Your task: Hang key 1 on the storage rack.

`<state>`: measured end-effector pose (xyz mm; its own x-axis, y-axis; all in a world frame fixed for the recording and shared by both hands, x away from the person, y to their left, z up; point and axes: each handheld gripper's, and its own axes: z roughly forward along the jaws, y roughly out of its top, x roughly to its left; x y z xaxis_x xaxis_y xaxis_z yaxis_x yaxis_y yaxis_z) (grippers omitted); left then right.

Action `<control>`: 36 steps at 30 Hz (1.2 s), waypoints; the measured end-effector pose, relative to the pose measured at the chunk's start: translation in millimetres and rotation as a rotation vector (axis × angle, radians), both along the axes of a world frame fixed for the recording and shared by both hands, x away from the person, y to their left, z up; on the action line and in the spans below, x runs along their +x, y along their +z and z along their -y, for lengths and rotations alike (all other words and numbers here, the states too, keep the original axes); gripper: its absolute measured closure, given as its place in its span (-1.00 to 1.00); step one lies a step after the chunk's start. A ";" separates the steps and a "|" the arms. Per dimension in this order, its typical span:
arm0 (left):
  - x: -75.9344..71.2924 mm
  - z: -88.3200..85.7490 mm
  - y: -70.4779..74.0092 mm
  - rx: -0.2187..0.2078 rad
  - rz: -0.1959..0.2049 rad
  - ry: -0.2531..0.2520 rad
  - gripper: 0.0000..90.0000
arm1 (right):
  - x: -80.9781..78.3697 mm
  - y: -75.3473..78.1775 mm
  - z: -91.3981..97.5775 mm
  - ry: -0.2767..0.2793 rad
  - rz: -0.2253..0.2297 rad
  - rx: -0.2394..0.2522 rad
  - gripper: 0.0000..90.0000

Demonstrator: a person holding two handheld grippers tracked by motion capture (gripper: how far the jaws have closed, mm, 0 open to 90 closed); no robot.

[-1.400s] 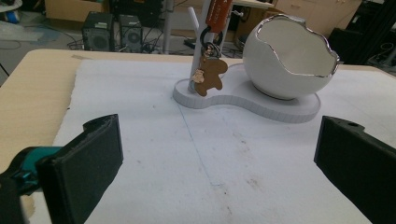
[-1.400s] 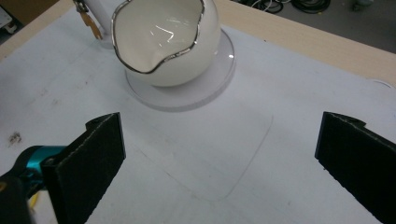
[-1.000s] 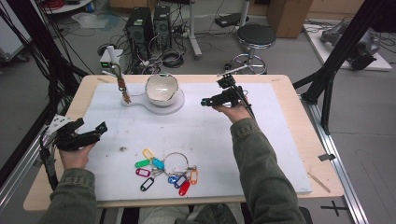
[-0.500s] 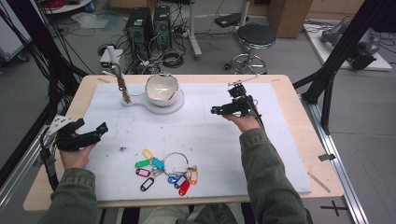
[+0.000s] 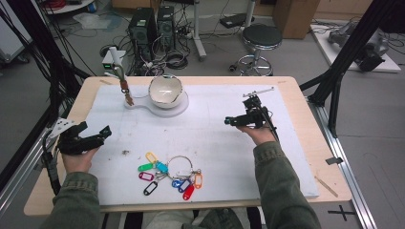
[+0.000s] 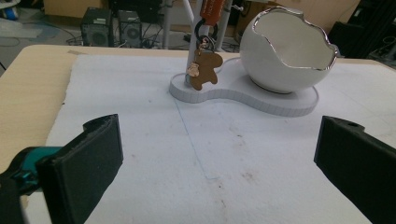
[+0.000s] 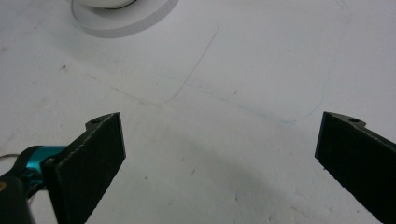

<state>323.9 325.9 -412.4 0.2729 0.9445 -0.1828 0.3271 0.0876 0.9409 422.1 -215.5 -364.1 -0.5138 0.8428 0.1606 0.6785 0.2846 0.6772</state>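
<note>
We hold the left claw low over the left edge of the white mat on the desk, its jaws spread wide with nothing between them. In the left gripper view those jaws frame the white stand, where a brown bear-shaped charm hangs from a ring on the post, and a white eggshell-shaped bowl sits on the same base just beside it.

Our right claw hangs above the right half of the mat, also fully apart and empty; its own view shows bare mat with faint pen lines and the edge of the stand's base at the top.

The bunch of coloured key tags on its metal ring lies on the mat near the front edge, between our two forearms, well apart from both claws.
</note>
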 end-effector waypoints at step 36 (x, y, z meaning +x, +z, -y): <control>-1.4 2.8 -0.4 0.005 -0.009 -0.002 -0.96 | -64.7 -32.0 42.6 -0.104 0.107 0.014 -0.99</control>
<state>322.6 323.1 -412.8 0.2730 0.9449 -0.1807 0.3357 0.0824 0.9384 357.4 -258.1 -396.1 -0.4382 0.8906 0.1218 0.6280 0.2064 0.7504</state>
